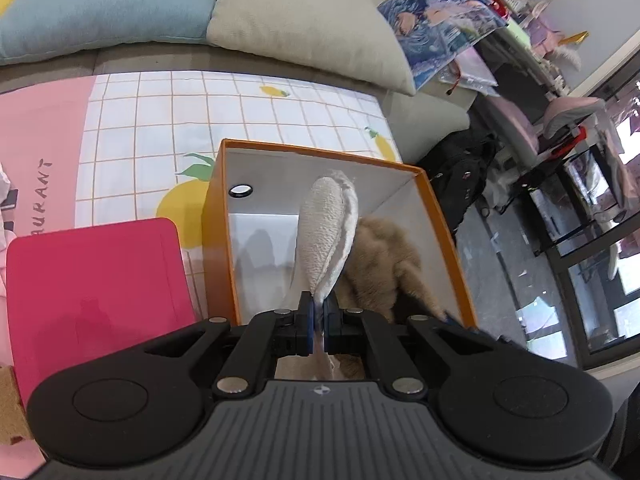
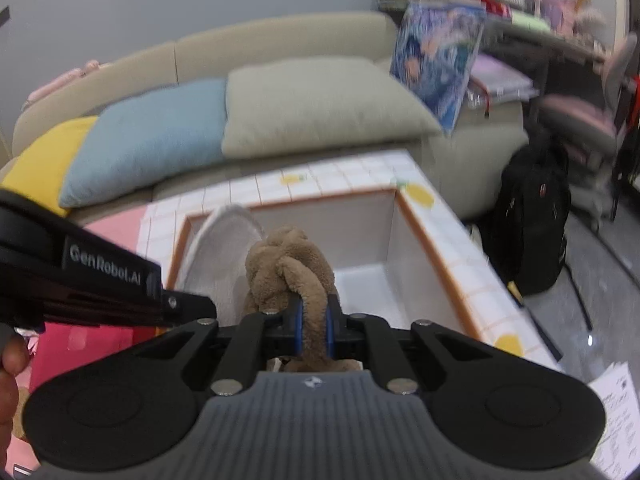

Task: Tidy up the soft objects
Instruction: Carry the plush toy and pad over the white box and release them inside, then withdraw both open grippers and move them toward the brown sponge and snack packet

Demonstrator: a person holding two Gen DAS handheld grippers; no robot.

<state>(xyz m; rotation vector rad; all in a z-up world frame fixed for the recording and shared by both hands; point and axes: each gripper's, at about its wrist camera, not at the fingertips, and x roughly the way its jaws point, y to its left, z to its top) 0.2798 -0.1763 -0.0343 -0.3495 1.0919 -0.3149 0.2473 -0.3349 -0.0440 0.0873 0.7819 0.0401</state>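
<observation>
An orange box (image 1: 224, 216) with white inner walls stands open on a tiled, lemon-print cloth. My left gripper (image 1: 319, 312) is shut on a white terry cloth (image 1: 326, 232), which hangs over the box's inside. A brown plush toy (image 1: 384, 256) lies just right of it in the box. In the right wrist view my right gripper (image 2: 314, 320) is shut on a limb of that brown plush toy (image 2: 290, 264), held above the same orange box (image 2: 436, 256). The white cloth (image 2: 224, 240) and the body of the left gripper's tool (image 2: 100, 276) appear at its left.
A pink lid or board (image 1: 92, 280) lies left of the box. Behind it is a beige sofa with blue (image 1: 112, 4), yellow and beige cushions (image 1: 304, 20). A black backpack (image 2: 532, 224), a desk, a chair and papers on the floor are at the right.
</observation>
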